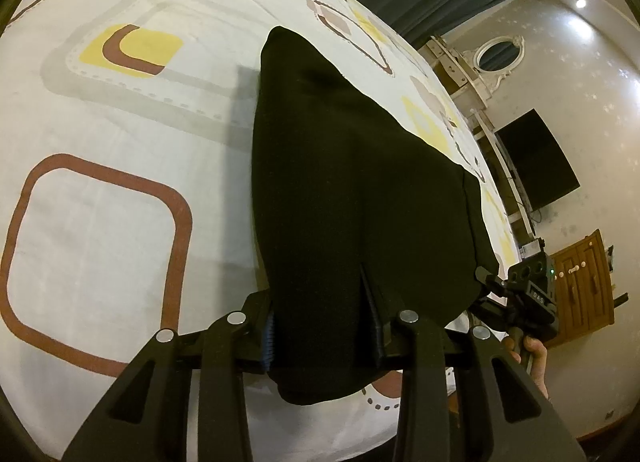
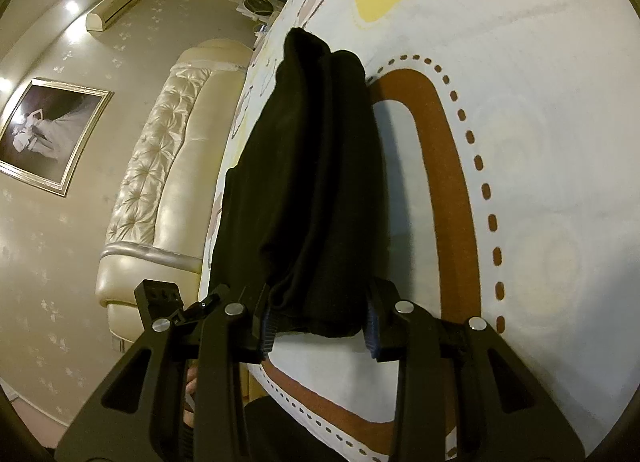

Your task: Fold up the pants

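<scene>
Gripping black pants [image 1: 352, 189] near bed [image 1: 120, 109] edge, both tools clamped

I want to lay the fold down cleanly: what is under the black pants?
Under the black pants lies the patterned bedsheet, visible all round. Whatever is directly beneath the cloth is covered.

- Left wrist view: mounted just behind the left gripper [image 1: 324, 326], facing forward and down along its fingers, very near the black pants [image 1: 352, 189] between them; bed sheet [image 1: 120, 133] ahead and to the left, right gripper [image 1: 532, 294] off to the right.
- Right wrist view: set just behind the right gripper [image 2: 320, 326], angled less steeply downward, equally close to the pants [image 2: 312, 181]; sheet [image 2: 540, 141] to the right, headboard [image 2: 168, 165] to the left.
- Shared: pants and sheet.
</scene>
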The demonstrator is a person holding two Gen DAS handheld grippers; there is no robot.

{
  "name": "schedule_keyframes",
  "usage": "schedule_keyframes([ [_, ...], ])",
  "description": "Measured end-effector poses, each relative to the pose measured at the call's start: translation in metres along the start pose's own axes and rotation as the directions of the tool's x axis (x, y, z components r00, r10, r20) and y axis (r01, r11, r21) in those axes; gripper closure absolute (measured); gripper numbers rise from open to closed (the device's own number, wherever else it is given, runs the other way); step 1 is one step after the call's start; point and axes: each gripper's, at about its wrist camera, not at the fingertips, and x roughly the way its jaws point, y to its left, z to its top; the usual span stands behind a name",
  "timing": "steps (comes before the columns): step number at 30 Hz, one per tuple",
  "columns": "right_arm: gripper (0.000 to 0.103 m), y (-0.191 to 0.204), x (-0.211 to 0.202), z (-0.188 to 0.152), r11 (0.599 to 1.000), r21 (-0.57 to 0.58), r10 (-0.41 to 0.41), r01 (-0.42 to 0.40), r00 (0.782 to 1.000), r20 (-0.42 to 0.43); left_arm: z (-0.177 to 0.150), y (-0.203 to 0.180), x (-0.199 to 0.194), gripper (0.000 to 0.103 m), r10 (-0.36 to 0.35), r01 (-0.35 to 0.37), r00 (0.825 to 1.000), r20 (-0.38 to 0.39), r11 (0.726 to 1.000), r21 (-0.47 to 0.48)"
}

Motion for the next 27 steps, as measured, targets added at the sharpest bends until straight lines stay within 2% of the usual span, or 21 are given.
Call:
schedule_keyframes([
  [6, 0.07, -0.002, -0.003, -0.002, 1.0, -0.007, 0.005, -0.005, 1.0, -0.003, -0.003, 0.002, 0.0, 0.068, -0.002, 0.002, 1.0, -0.004, 1.0, 0.008],
  [9, 0.067, -0.006, 0.0, -0.001, 1.0, -0.009, 0.007, -0.007, 1.0, -0.008, -0.002, 0.005, 0.004, 0.062, 0.001, -0.001, 1.0, -0.004, 1.0, 0.003],
  [11, 0.063, -0.007, -0.001, 0.0, 1.0, -0.007, 0.005, -0.005, 1.0, -0.001, -0.002, 0.005, 0.005, 0.052, 0.018, -0.018, 1.0, -0.002, 1.0, 0.007],
  [12, 0.063, -0.008, -0.002, 0.0, 1.0, -0.004, 0.013, -0.013, 1.0, -0.002, -0.002, 0.005, 0.004, 0.051, 0.024, -0.024, 1.0, 0.004, 1.0, 0.008],
  [17, 0.058, -0.015, -0.01, -0.002, 0.998, 0.028, 0.05, -0.051, 0.999, 0.015, -0.007, 0.0, 0.001, 0.026, 0.09, -0.091, 0.995, 0.039, 0.995, 0.031],
  [23, 0.051, -0.02, -0.023, -0.008, 0.996, 0.059, 0.062, -0.064, 0.998, 0.035, -0.015, -0.001, -0.004, 0.021, 0.12, -0.121, 0.991, 0.064, 0.992, 0.016],
  [27, 0.046, -0.019, -0.032, -0.014, 0.998, 0.049, 0.028, -0.029, 0.999, 0.035, -0.021, -0.005, -0.012, 0.021, 0.169, -0.17, 0.982, 0.086, 0.985, 0.012],
])
